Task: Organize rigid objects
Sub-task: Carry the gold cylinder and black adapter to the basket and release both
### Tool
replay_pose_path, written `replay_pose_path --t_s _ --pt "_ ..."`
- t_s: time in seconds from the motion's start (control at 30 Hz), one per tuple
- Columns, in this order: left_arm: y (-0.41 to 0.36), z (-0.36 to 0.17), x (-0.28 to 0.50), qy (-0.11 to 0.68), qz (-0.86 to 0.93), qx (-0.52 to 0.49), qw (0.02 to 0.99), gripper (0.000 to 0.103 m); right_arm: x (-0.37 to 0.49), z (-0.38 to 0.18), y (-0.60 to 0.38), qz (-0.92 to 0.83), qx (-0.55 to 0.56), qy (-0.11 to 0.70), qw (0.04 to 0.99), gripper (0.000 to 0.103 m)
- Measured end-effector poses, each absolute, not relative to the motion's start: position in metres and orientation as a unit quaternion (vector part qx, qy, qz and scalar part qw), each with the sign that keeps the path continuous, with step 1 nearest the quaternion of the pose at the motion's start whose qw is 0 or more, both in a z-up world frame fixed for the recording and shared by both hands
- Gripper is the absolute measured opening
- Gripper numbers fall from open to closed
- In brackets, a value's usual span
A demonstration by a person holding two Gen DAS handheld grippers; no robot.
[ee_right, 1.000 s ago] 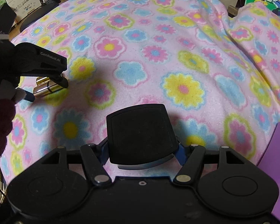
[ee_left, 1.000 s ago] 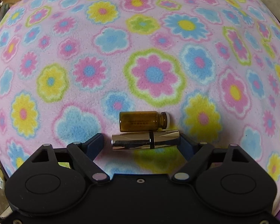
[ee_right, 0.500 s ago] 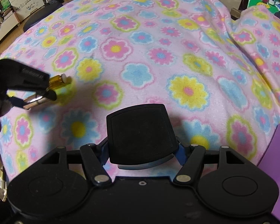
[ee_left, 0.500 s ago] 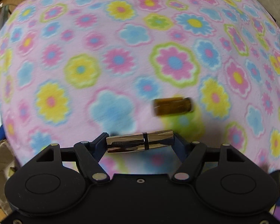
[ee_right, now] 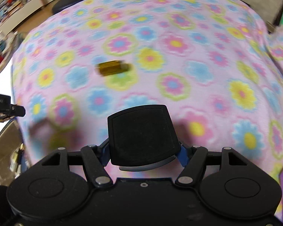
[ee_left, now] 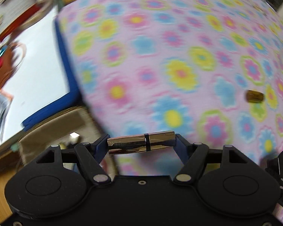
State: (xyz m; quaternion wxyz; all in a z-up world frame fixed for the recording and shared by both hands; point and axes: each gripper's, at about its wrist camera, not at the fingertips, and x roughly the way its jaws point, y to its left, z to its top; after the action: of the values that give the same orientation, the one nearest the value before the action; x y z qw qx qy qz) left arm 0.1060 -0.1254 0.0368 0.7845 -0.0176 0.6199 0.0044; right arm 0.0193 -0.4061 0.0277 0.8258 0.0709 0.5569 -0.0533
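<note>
Soft surface (ee_right: 198, 37) w/ a pink fleece cover full of blue, yellow and green flowers, cluttered room behind it, everything smeared by motion blur. At the far left in the left wrist view there's a white sheet w/ a blue border (ee_left: 64, 43) next to the cover, and an open cardboard box (ee_left: 52, 124) just below it, past the surface's left edge.

Left claw (ee_left: 141, 144) is pinched on the shiny metal tube (ee_left: 141, 144), tube lying crosswise betw the blue pads, ends pressed against them. Its jaws have just been closing a bit w/ the tube between them, so grip looks snug imo. Big change: a sec ago the tube sat right beside the amber vial on the cover, now it's lifted off and hanging over the left edge, close to the box. The amber vial (ee_left: 254, 96) is left behind, lying on its side, well apart to the right.

In the right wrist view the same vial (ee_right: 113, 68) lies on a green flower left of centre, on its own. Right claw (ee_right: 143, 150) is clamped on a flat black pad-like thing (ee_right: 141, 133), no change in its hold, jaws partway.

What it means: one rigid item is picked and prob heading for the box, but it's not dropped yet. Vial hasn't been sorted, can't tell where the black thing is meant to go.
</note>
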Motion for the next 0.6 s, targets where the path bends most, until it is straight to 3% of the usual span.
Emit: replay_pose_path --t_s 0.6 --pt "0.056 -0.014 0.062 0.667 0.115 -0.079 0.732 0.068 0.068 0.017 -0.164 0.131 -0.009 0.603 0.787 0.067"
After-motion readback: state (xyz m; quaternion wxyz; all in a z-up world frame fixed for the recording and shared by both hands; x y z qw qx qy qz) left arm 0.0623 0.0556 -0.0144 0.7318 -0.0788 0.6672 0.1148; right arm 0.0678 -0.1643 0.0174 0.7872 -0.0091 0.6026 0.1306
